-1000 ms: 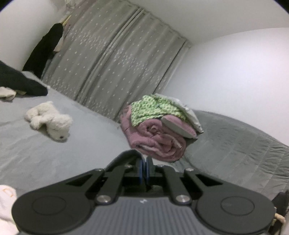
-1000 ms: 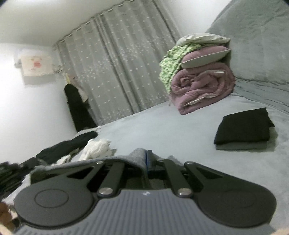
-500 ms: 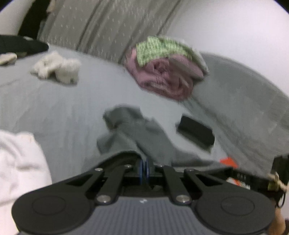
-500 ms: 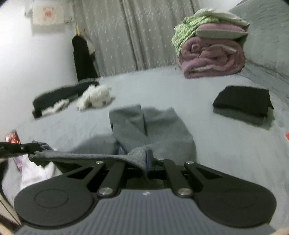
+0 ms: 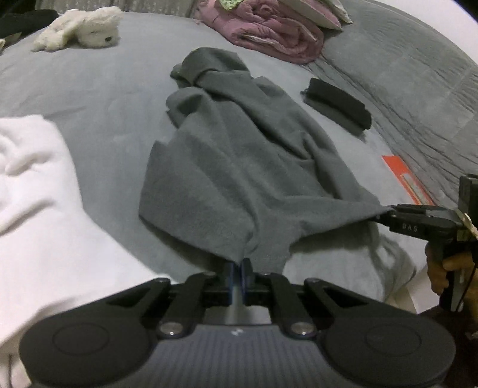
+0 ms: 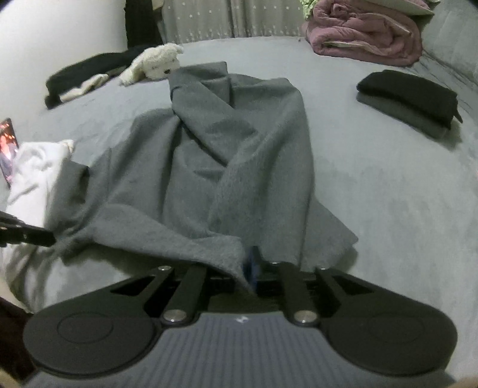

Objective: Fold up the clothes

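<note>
I am holding the grey garment (image 5: pixel 239 155) by its near edge, one corner in each hand: my left gripper (image 5: pixel 238 270) has its jaws clenched on the cloth at the near middle of its own view, and my right gripper (image 6: pixel 252 262) is likewise pinched onto the hem, the fabric draping over its left finger. The rest of the garment is lying on the bed (image 5: pixel 98 89), stretching away from me toward the far side, still rumpled — a thick ridge of folds is running down its length and the far end is bunched up. I judge the step in hand to be spreading it flat before any fold is made. To do that well, I am thinking of keeping both grips firm, drawing the two corners apart until the near hem is taut between them, and then lowering evenly so the ridge is shaken out rather than pressed in. The white cloth (image 5: pixel 33 185) is lying just beside the garment on the near left, so I am minding not to drag the hem over it. The folded black pile (image 6: pixel 409 95) on the far right is well apart and is posing no trouble — nor is the plush toy (image 5: pixel 80 27) at the far left.
</note>
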`<state>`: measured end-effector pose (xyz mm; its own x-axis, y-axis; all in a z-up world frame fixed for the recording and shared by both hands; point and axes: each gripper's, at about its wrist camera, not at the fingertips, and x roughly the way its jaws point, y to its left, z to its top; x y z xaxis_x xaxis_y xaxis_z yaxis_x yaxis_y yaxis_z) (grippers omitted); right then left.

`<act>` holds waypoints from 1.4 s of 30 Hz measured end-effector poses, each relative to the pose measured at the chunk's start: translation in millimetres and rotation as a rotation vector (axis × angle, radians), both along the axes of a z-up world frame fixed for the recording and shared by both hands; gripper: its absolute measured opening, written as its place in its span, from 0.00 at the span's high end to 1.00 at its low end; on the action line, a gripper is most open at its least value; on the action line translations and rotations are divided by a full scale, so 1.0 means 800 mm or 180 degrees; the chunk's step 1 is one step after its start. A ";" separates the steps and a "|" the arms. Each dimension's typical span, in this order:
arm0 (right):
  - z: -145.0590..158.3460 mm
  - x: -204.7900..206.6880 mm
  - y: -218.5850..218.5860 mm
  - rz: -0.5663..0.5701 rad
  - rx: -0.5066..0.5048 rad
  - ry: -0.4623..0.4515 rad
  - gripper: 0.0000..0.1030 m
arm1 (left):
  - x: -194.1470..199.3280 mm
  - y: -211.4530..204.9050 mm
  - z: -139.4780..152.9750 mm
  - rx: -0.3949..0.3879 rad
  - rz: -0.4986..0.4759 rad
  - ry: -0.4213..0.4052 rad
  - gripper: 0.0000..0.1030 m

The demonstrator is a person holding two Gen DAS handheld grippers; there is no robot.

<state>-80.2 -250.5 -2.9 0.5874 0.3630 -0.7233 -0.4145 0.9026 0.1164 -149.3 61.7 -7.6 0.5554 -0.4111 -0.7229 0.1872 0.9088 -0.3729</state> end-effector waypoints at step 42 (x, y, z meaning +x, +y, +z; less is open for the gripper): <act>-0.025 0.202 0.002 -0.1018 0.0079 -0.0109 0.36 | 0.172 -0.014 -0.015 0.0227 0.0458 0.0157 0.31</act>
